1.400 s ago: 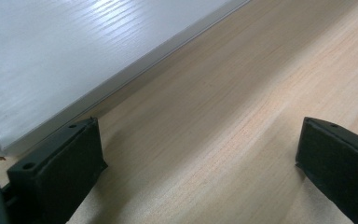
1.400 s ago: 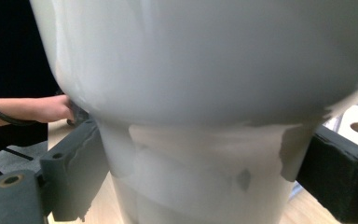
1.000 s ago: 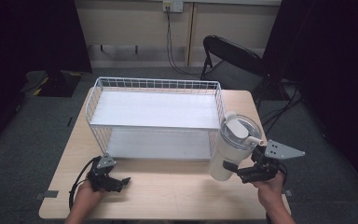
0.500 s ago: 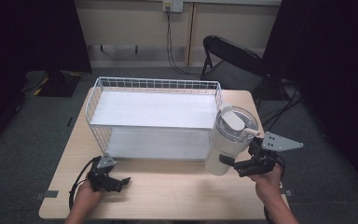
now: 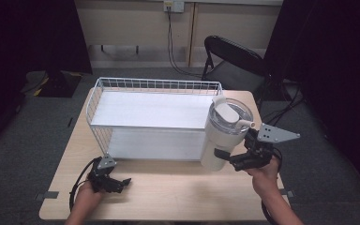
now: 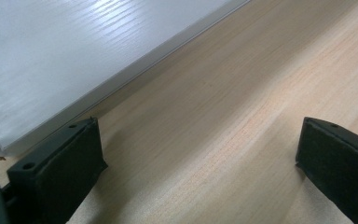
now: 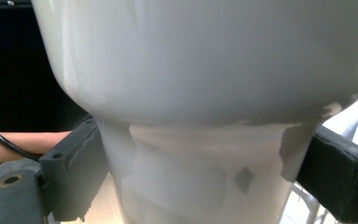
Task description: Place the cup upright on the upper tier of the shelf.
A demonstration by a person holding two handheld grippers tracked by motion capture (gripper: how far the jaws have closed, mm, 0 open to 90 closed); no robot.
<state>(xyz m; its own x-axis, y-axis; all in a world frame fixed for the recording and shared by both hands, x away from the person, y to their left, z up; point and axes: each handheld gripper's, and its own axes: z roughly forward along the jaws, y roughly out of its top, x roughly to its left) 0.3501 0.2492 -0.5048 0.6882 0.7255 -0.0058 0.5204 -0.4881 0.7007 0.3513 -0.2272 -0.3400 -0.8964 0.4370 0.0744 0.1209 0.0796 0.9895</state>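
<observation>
Here the wire basket on the worktop holds just a flat white panel. At its right front corner, the right gripper clamps a tall white lidded tumbler's narrow base. The left gripper rests before the basket's left corner, jaws apart.

Pale matt wood table, white wire basket, glossy white tumbler

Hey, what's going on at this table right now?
A person holds a gripper in each hand. The right gripper is clamped on the narrow base of a white tumbler with a clear lid, holding it by the right end of a white wire shelf rack. The left gripper rests open on the wooden table, holding nothing.
</observation>
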